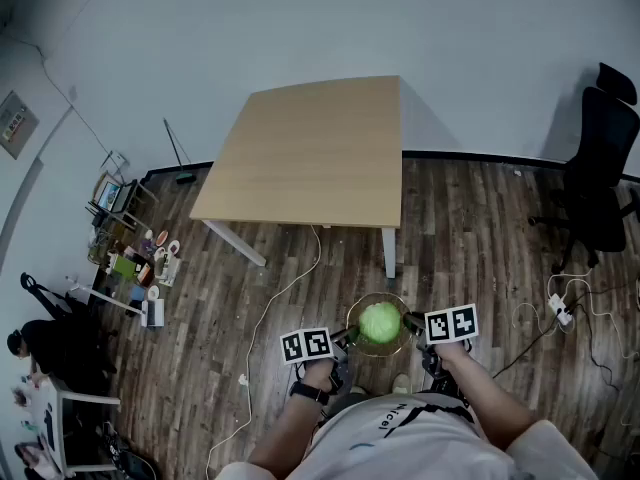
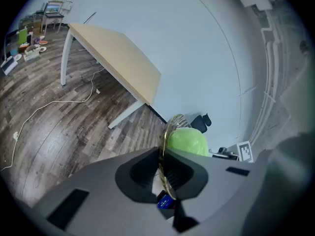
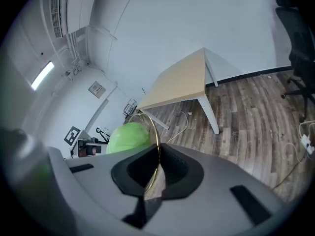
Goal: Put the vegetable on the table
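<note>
A round green cabbage point(image 1: 380, 322) sits in a wire bowl with a thin gold rim point(image 1: 379, 296), held in the air above the wooden floor just in front of me. My left gripper point(image 1: 345, 337) is shut on the bowl's left rim and my right gripper point(image 1: 412, 325) on its right rim. In the left gripper view the rim point(image 2: 168, 131) runs between the shut jaws point(image 2: 161, 162), with the cabbage point(image 2: 187, 140) beyond. The right gripper view has the rim point(image 3: 153, 126) pinched the same way in its gripper point(image 3: 158, 164), the cabbage point(image 3: 128, 136) at left. The light wooden table point(image 1: 310, 153) stands ahead, its top bare.
A black office chair point(image 1: 600, 178) stands at the right, with a power strip point(image 1: 558, 310) and cords on the floor near it. A white cable point(image 1: 283, 294) trails from the table's front. Clutter and a small rack point(image 1: 135, 258) line the left wall, where a person point(image 1: 40, 346) sits.
</note>
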`<state>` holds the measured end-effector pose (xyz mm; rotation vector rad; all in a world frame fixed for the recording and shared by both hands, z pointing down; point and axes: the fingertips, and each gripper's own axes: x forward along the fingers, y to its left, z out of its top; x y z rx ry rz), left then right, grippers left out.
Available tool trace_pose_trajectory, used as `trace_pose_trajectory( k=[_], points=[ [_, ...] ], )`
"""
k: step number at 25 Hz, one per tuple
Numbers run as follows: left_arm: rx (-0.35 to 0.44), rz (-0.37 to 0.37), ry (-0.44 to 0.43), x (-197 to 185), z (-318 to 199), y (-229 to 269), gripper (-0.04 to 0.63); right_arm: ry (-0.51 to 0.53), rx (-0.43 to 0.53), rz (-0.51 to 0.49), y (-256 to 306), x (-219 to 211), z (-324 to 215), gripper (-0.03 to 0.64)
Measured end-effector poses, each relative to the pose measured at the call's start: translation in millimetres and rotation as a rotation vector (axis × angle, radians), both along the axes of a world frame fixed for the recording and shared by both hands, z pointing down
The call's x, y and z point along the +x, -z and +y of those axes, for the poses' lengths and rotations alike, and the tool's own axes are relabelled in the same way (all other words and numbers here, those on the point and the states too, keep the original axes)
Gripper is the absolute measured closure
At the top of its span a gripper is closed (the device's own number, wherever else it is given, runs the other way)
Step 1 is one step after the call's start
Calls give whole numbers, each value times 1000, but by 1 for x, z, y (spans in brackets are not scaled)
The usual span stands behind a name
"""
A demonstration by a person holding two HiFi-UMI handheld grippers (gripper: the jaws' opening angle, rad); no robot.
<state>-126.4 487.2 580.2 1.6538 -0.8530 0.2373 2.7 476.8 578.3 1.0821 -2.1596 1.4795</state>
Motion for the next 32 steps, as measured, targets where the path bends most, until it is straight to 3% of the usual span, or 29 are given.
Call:
trace_pose_trajectory(
  k=[17, 23, 32],
  points=[
    [-13, -4, -20, 30, -38, -8, 566, -52, -29, -24, -9, 30, -35, 592],
    [-27, 18, -47, 30, -87, -18, 566, -84, -49, -3, -16, 31, -80, 592],
    [-9, 12, -133, 25, -203, -20, 565, -165, -50, 12, -19, 25, -186, 592]
  ],
)
